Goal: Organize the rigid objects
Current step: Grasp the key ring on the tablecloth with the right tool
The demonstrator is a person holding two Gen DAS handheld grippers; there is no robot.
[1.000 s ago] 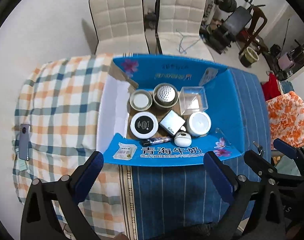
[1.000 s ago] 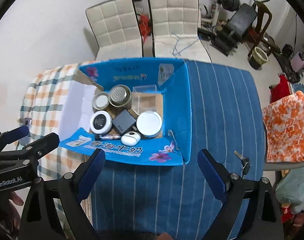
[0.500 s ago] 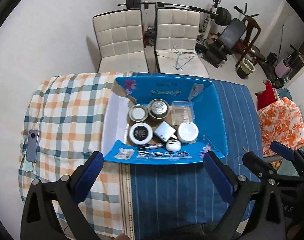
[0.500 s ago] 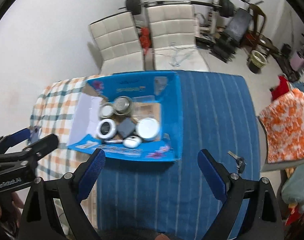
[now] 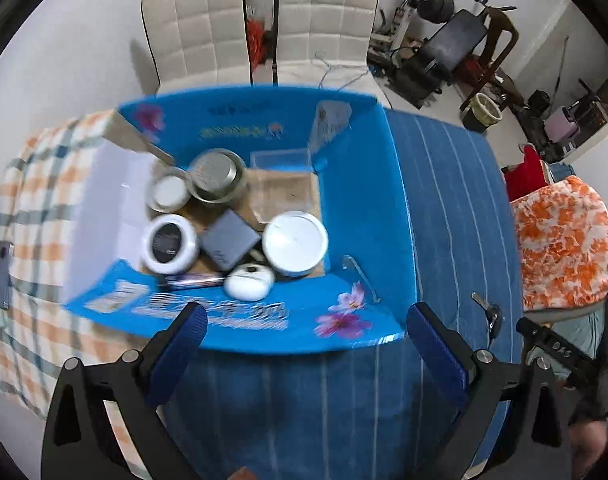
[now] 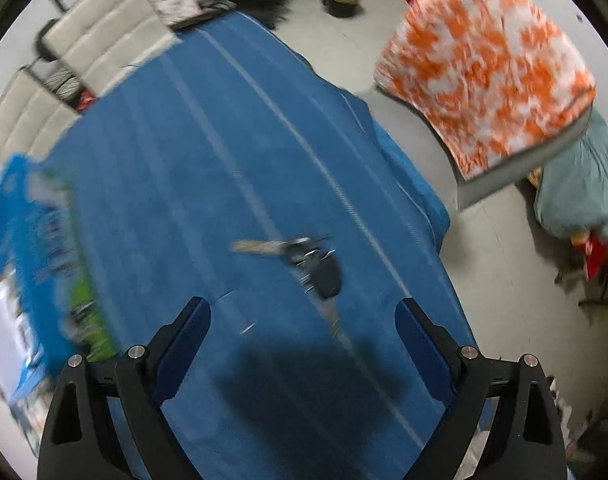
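Observation:
A blue cardboard box [image 5: 359, 184] lies open on the table and holds several items: round tins [image 5: 218, 176], a white jar [image 5: 295, 242], a black-lidded jar [image 5: 168, 244], a grey case [image 5: 230, 242] and a white mouse [image 5: 250, 280]. My left gripper [image 5: 304, 328] is open and empty just above the box's near flap. A key bunch [image 6: 315, 264] lies on the blue striped cloth; it also shows in the left wrist view [image 5: 489, 314]. My right gripper [image 6: 302, 324] is open and empty, just short of the keys. The box edge [image 6: 36, 232] is blurred at left.
A phone [image 5: 2, 276] lies on the checked cloth at far left. Two white chairs [image 5: 264, 28] stand behind the table. An orange-patterned cushion [image 6: 487, 64] sits beyond the table's right edge. Gym gear [image 5: 455, 52] fills the back right.
My right gripper has swung right and down from the box view to the keys. My left gripper has moved in closer over the box.

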